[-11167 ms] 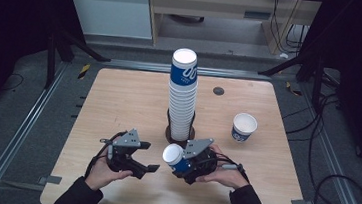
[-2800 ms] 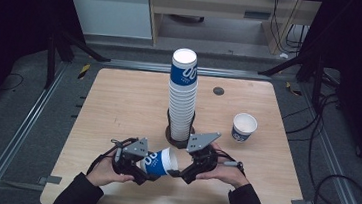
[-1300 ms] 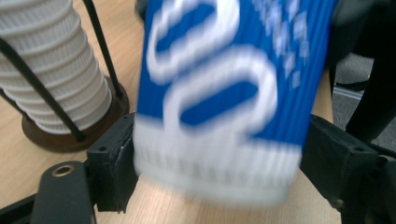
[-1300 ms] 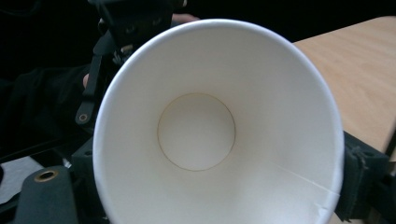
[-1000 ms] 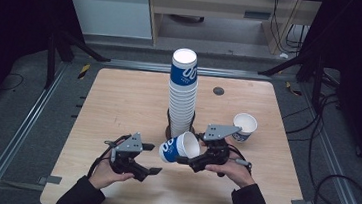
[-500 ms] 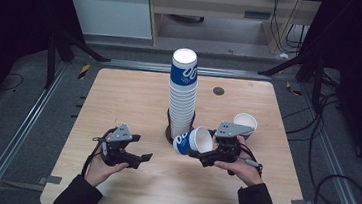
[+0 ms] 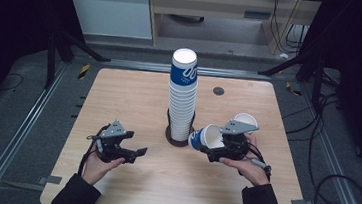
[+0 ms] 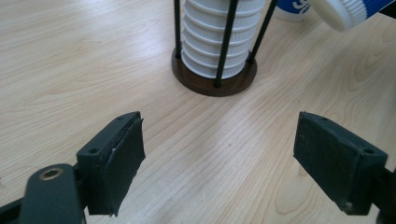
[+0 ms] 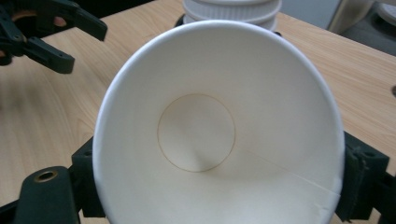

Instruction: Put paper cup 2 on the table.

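Note:
A tall stack of blue-and-white paper cups (image 7: 182, 94) stands in a dark wire holder (image 7: 178, 137) at mid-table. Just right of the holder my right gripper (image 7: 213, 147) is shut on a single paper cup (image 7: 206, 136) that lies tilted. In the right gripper view this cup's white inside (image 9: 215, 130) sits between the two jaws. My left gripper (image 7: 135, 146) hovers left of the holder, open and empty. The left gripper view has its pads (image 8: 119, 158) wide apart over bare wood, with the stack (image 8: 217, 37) ahead.
Another paper cup (image 7: 246, 121) stands upright just behind the right hand. A small dark hole (image 7: 218, 90) marks the wooden table (image 7: 119, 96) at the back right. Metal rails and cables run along the floor around the table.
The right gripper has carried its cup to the right and a little farther back, towards the upright cup. The left gripper has drawn away to the left, still open.

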`<state>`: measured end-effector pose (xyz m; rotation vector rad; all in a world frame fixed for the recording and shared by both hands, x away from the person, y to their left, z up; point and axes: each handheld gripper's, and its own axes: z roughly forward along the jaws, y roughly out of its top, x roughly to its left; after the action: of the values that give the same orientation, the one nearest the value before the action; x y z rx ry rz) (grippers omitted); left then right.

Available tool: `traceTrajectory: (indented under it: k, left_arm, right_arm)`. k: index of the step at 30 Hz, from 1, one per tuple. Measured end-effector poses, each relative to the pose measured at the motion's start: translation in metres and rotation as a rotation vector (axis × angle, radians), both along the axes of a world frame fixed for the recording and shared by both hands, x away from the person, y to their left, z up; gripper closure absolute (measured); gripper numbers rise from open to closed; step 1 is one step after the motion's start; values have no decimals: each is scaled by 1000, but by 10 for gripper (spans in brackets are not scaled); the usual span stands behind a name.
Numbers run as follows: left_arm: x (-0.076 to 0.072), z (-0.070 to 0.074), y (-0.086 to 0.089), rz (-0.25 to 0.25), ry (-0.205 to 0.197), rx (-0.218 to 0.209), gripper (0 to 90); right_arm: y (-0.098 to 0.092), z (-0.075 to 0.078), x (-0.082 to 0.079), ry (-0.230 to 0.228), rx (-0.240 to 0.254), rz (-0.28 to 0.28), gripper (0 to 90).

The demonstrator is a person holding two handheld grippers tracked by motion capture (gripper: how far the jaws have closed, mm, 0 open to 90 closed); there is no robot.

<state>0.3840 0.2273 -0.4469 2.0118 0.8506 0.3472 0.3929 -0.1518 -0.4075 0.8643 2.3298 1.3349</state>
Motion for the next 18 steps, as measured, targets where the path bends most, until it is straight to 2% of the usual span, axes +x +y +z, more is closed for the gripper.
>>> traceTrajectory:
  k: [5,6,10,12,13,18]
  left_arm:
    - [3,-1,4,27,5,-2,156]
    - [4,-3,5,38,11,-6,156]
    - [5,-4,7,43,14,-3,156]
    - [5,-3,7,45,12,-1,156]
    - [5,-3,8,47,11,-2,156]
    - [5,-3,10,51,13,-3,156]
  right_arm:
    - [-8,5,-2,-3,0,-12,153]
    - [-11,7,-3,-2,-21,-23,153]
    - [-18,9,-3,8,-49,-57,153]
    - [-23,10,-2,26,-94,-88,153]
    - [-23,10,-2,26,-94,-88,153]
    - [-29,10,0,57,-163,-130,153]
